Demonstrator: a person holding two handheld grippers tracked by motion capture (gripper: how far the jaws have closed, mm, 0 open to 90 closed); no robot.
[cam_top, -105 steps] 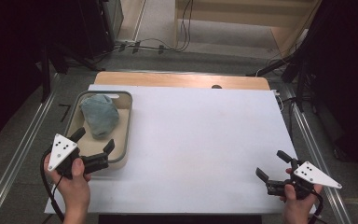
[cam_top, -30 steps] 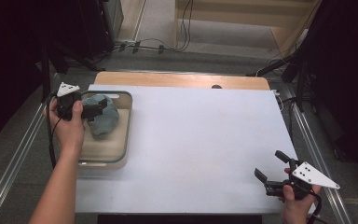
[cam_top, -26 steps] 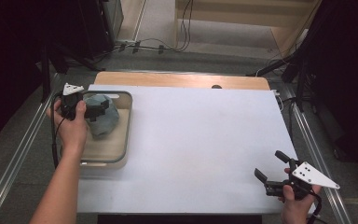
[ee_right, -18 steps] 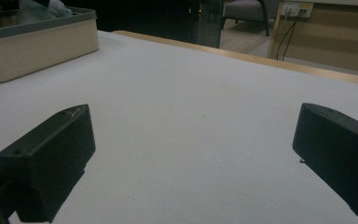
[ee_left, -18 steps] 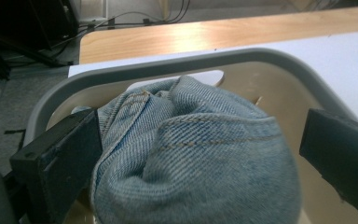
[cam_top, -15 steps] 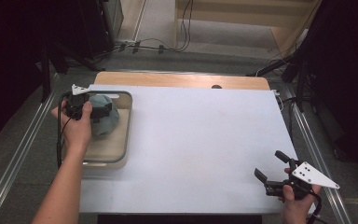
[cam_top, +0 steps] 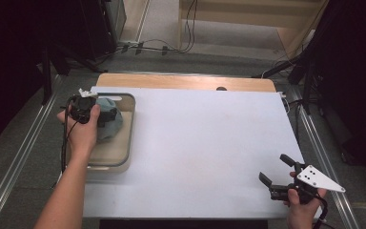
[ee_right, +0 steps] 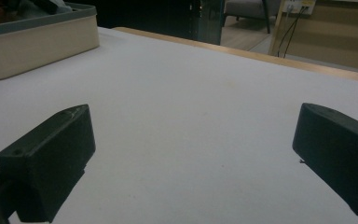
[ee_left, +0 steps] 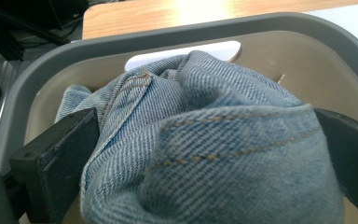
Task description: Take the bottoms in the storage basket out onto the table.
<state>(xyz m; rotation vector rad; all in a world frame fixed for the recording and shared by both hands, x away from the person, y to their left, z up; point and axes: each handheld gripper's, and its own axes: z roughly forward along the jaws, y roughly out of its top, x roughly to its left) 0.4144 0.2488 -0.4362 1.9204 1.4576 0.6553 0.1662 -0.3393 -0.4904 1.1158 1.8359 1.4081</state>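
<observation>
Jeans are bunched between the left claw's parted jaws, inside the tray; right claw, apart, is idle across the worktop.

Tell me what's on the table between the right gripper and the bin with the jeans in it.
Nothing: in the high view, bare white table stretches from the right gripper to the bin holding the jeans. The right gripper view shows the same.
</observation>
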